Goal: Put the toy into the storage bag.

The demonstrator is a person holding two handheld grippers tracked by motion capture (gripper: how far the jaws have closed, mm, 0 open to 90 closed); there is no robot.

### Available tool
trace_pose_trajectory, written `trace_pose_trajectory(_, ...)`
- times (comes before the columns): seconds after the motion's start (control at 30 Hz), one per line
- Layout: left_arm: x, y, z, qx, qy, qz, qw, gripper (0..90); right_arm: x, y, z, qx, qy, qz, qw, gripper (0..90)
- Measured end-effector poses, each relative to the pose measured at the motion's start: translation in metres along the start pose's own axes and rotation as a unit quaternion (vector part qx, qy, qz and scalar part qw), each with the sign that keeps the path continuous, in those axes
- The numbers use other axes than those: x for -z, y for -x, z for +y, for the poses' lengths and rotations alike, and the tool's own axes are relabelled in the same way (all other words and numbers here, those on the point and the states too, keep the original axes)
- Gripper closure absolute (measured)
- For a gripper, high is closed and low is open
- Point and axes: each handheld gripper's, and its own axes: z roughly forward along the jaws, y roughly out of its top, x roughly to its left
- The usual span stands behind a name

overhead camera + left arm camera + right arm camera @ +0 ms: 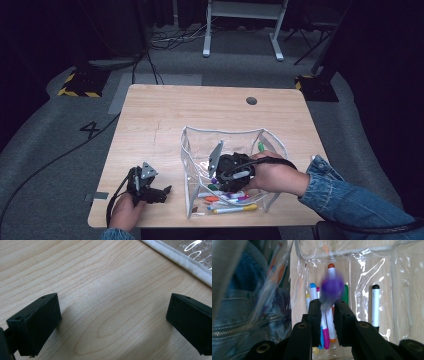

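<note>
Here, purple-capped marker [332,288] in right gripper [327,305]

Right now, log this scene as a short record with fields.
work: putting markers into a clear pouch
right gripper: inside the pouch, fingers shut on a purple-capped marker
left gripper: open, nothing between its fingers, low over the wooden table beside the pouch
in pouch: several coloured markers lying on its bottom
</note>
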Motion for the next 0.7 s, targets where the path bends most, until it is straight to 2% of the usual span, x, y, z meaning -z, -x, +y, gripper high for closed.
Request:
trace_pose_trajectory(0.03,0.000,0.000,0.000,0.000,0.000,0.000,1.0000,0.0,-0.004,0.001,0.001,0.002,-0.006,0.002,1.0000,90.0)
trace_pose_trajectory(0.07,0.000,0.000,0.000,0.000,0.000,0.000,1.0000,0.0,-0.006,0.000,0.002,0.005,-0.017,-0.001,0.9998,90.0)
trace_pose_trajectory(0.2,0.000,0.000,0.000,0.000,0.000,0.000,1.0000,0.0,-0.016,0.003,0.005,0.008,-0.044,0.010,0.9989,90.0)
trace_pose_trajectory(0.3,0.000,0.000,0.000,0.000,0.000,0.000,1.0000,0.0,-0.022,0.002,0.006,0.010,-0.056,0.018,0.9982,89.7)
trace_pose_trajectory(0.4,0.000,0.000,0.000,0.000,0.000,0.000,1.0000,0.0,-0.024,0.002,0.006,0.008,-0.055,0.020,0.9983,87.6)
trace_pose_trajectory(0.53,0.000,0.000,0.000,0.000,0.000,0.000,1.0000,0.0,-0.020,0.004,0.003,-0.001,-0.042,0.019,0.9990,78.1)
trace_pose_trajectory(0.7,0.000,0.000,0.000,0.000,0.000,0.000,1.0000,0.0,0.003,0.010,-0.004,-0.021,0.025,0.006,0.9994,62.0)
